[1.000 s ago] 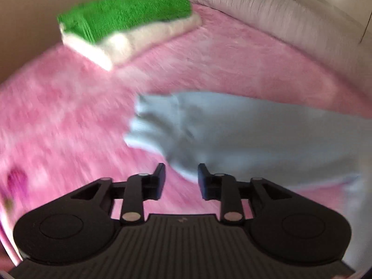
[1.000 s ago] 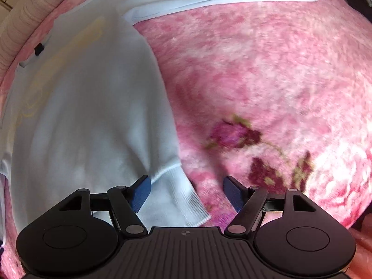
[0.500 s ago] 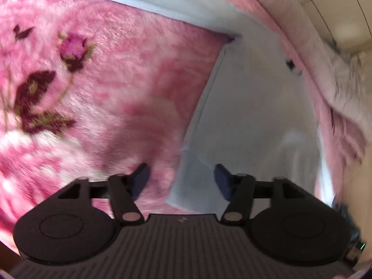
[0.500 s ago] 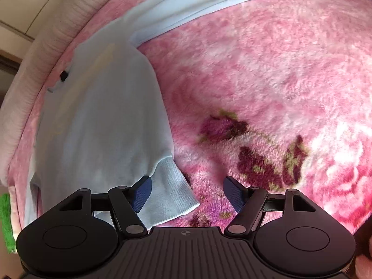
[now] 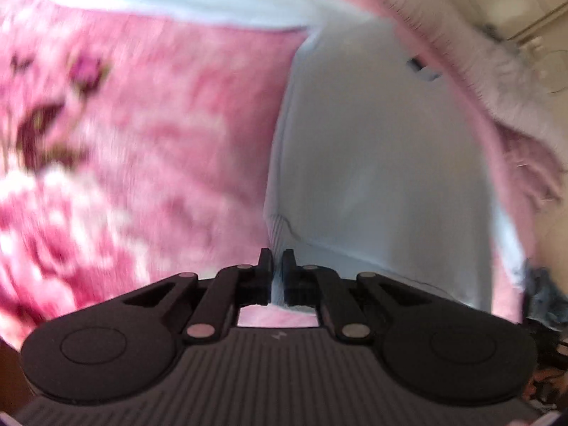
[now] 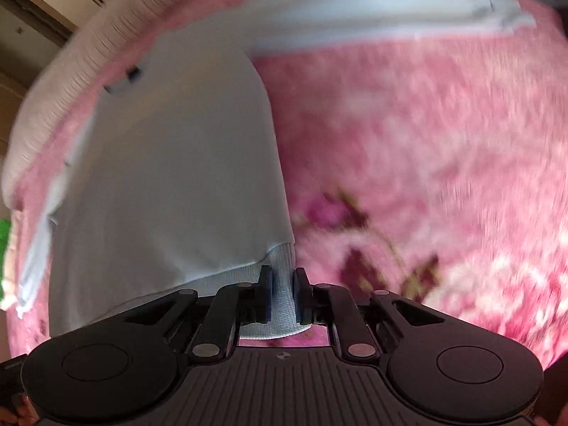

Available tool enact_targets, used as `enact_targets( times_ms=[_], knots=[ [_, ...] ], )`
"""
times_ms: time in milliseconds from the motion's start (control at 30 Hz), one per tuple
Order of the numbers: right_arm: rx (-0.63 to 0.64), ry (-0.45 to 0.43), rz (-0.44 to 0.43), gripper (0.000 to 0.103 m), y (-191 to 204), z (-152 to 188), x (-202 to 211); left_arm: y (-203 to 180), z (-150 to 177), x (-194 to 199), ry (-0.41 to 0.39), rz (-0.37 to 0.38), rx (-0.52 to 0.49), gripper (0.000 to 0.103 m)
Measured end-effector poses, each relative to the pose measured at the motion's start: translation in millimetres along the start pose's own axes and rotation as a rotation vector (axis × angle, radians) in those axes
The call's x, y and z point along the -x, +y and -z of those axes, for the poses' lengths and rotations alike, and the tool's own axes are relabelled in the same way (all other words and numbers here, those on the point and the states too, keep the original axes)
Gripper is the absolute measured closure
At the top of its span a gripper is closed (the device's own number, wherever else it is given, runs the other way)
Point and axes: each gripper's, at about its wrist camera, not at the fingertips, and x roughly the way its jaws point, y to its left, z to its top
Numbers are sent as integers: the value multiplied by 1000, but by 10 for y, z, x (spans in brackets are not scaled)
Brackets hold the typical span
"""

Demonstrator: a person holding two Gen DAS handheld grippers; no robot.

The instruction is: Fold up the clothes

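pink floral blanket [image 5: 149, 163] covers the whole surface in both wrist views, its fleece printed with dark roses and leaves; a paler ribbed cushion [image 6: 71, 81] runs along its far edge, toward 10 o'clock in the right wrist view and toward 2 o'clock in the left.

on the blanket lies a pale blue sweater [image 6: 170, 177], spread flat. in the right wrist view its body fills the area from 9 to 12 o'clock, and one sleeve [image 6: 383, 10] stretches away across the top toward 1 o'clock. a small dark tag [image 6: 133, 72] sits near the collar at about 10 o'clock. in the left wrist view the same sweater [image 5: 372, 163] occupies the 12 to 3 o'clock area, with a sleeve reaching across the top toward 11 o'clock.

the left gripper [image 5: 277, 264] points steeply down at one bottom corner of the sweater; its jaws are closing and are nearly together, with a thin strip of pale blue fabric pinched between the pads. the right gripper [image 6: 283, 282] is at the other bottom corner, on the ribbed hem [image 6: 282, 266]; its jaws are closing too, and the ribbed band sits clamped between them.

a bit of bright green cloth [image 6: 4, 234] shows at 9 o'clock at the edge of the right wrist view. both views are somewhat blurred.
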Motion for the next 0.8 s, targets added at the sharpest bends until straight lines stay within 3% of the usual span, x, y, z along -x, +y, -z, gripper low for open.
enact_targets(
  times_ms=[133,200,300,367,467,533,600,667,733,800],
  knots=[
    [78,27,66,90,87,-24,-22,-170,44,195,-78,-112,-57,92],
    [180,10,152,82,224,-34,91,-292,28,330,-125,-154,-106,92],
    [308,-122,209,71,463,-44,226,-533,-45,400,-174,-154,-182,76],
    [380,-161,225,61,600,-33,180,-716,-62,201,-130,-151,-237,75],
    [467,-144,217,60,771,12,-91,-863,46,-73,-79,-175,-299,75],
    [495,-90,262,60,757,121,-272,-909,162,-194,-65,-204,-322,74],
    [487,-53,278,59,641,277,-335,-946,280,-257,-39,-226,-327,73],
    [394,-26,247,59,468,330,-223,-960,402,-203,29,-244,-290,73],
    [338,72,260,59,353,335,-162,-967,527,-141,128,-282,-238,76],
    [308,139,280,59,273,344,-57,-1041,661,26,153,-298,-197,76]
  ],
)
